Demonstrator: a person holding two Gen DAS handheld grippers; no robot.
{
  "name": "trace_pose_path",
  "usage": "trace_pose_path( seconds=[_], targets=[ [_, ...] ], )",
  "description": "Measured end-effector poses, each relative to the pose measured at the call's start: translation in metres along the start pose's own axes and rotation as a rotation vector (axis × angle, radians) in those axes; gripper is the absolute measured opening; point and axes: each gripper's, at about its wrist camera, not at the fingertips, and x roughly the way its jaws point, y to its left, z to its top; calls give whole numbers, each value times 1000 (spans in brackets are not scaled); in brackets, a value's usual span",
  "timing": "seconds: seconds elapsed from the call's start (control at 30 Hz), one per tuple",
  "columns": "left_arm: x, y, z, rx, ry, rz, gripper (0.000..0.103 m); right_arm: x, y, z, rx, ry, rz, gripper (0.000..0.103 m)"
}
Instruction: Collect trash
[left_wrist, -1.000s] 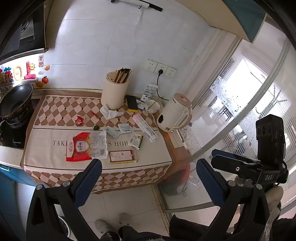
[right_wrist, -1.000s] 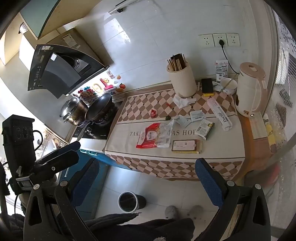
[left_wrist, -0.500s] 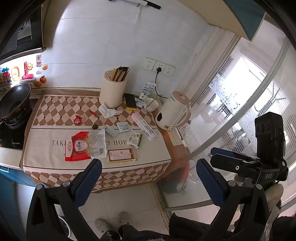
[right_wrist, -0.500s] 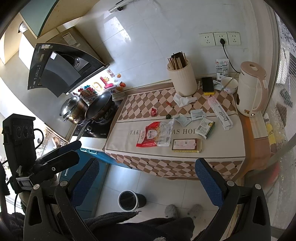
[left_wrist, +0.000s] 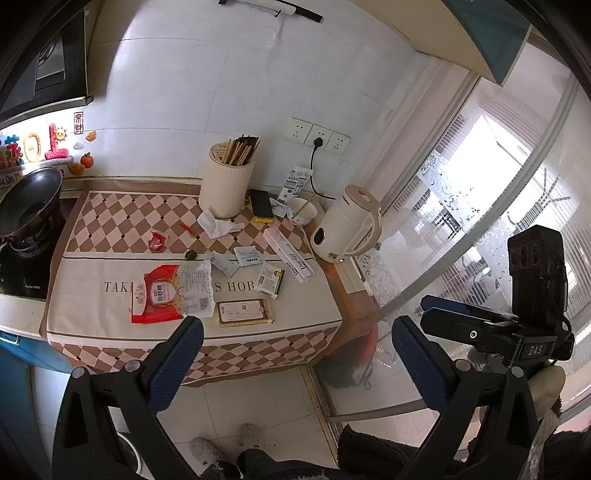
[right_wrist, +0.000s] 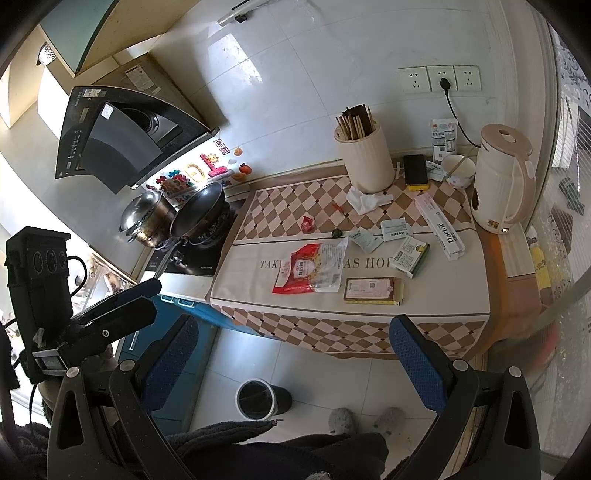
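Above the floor, both grippers, left gripper (left_wrist: 295, 354) and right gripper (right_wrist: 291, 354), wide, empty.

Snack bag (right_wrist: 314, 269) on counter's cloth (right_wrist: 258, 291), flat box (right_wrist: 371, 290) right of it, kettle (right_wrist: 500, 181) far right, bin (right_wrist: 256, 398) on floor below.

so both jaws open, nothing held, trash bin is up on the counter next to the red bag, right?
One thing is off: the trash bin stands on the floor below the counter, as the right wrist view shows, not up beside the red bag. The rest holds: left gripper and right gripper have their jaws open, holding nothing.
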Motion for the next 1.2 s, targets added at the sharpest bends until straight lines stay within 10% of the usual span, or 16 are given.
trace_pose_path(
  seconds=[1.2],
  targets=[
    [-12, 26, 12, -17, -22, -6, 103, 7, 18, 4, -15, 10, 6, 103]
  ],
)
